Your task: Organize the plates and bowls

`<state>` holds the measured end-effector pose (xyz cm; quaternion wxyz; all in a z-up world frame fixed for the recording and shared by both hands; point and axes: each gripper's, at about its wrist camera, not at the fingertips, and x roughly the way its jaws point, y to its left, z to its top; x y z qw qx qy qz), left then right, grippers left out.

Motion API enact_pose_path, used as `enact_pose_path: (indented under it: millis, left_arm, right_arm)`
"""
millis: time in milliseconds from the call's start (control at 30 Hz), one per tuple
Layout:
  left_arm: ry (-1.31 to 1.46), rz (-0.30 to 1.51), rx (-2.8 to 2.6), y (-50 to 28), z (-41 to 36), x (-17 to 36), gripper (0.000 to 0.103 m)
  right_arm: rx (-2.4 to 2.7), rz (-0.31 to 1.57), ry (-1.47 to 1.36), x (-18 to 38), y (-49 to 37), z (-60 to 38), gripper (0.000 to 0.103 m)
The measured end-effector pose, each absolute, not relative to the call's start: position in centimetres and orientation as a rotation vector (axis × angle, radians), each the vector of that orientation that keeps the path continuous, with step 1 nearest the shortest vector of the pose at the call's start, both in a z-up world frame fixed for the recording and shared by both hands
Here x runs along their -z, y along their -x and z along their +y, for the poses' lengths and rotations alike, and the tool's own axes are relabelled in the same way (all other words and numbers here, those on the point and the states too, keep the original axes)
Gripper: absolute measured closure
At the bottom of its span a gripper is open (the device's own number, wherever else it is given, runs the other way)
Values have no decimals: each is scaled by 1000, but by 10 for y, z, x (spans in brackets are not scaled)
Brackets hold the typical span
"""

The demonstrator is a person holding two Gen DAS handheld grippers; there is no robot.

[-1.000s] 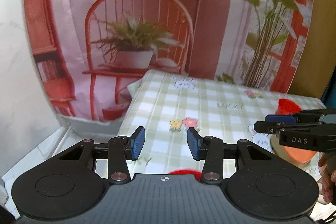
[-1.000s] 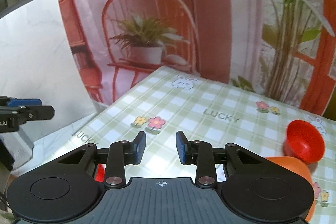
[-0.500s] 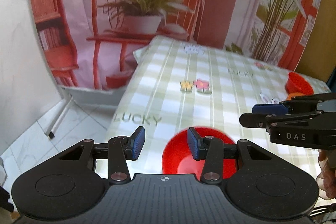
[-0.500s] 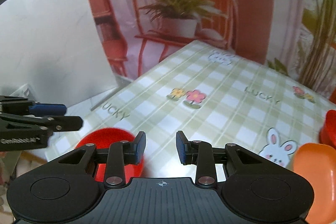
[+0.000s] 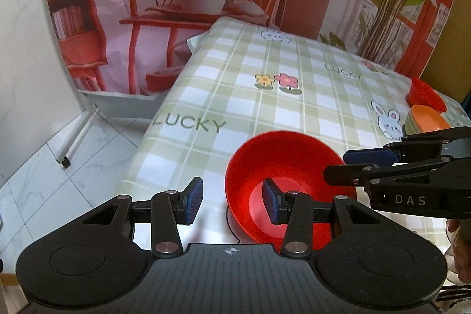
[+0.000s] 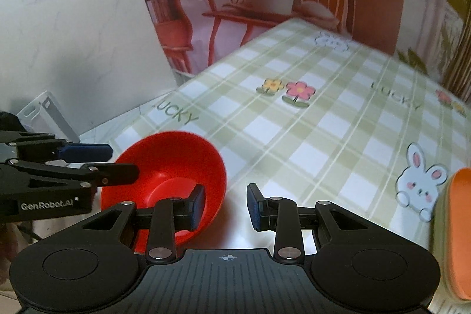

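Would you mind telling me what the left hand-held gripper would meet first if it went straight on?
Probably the near rim of the red plastic bowl; the left hand-held gripper straddles it, though depth is unclear.

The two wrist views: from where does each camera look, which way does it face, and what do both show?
Left wrist: sits behind the open left gripper, facing down across the checked table at the red bowl; the right gripper enters from the right.
Right wrist: sits behind the open right gripper, facing the same table; the left gripper enters from the left, over the red bowl.
Shared: red bowl, tablecloth, orange dish, backdrop.
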<state>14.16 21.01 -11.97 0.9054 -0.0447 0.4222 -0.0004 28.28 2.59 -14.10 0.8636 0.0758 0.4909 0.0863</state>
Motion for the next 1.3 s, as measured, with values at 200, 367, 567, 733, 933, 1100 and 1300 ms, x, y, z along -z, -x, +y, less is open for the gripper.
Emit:
enact_pose_path:
  millis: [200,367,567,733,933,1100,1300]
  left_arm:
    - [101,888,-5,-139,207,129,57]
    - [80,891,3,-138,199,130,74]
    - [68,897,14,-140,187,129,74]
    - [57,897,33,-141,177,126,76]
    - [46,872,57,-145,162,115,77]
    - [23,843,79,-152,144,102,77]
    - [-3,799,115,-164,117,82,77]
  right_arm:
    - [-187,1039,-172,143,-279,26,84]
    - [-193,1033,-201,142,-277,23,89]
    - [-182,1020,-229,139,-272,14,91]
    - [-147,1002,-272,135,-267,-2,91]
    - [-93,962,-322,125,-260,-23,91]
    - [-53,914,-334,111,-253,-42,90]
    - [1,851,-394,94,-244,-74,90]
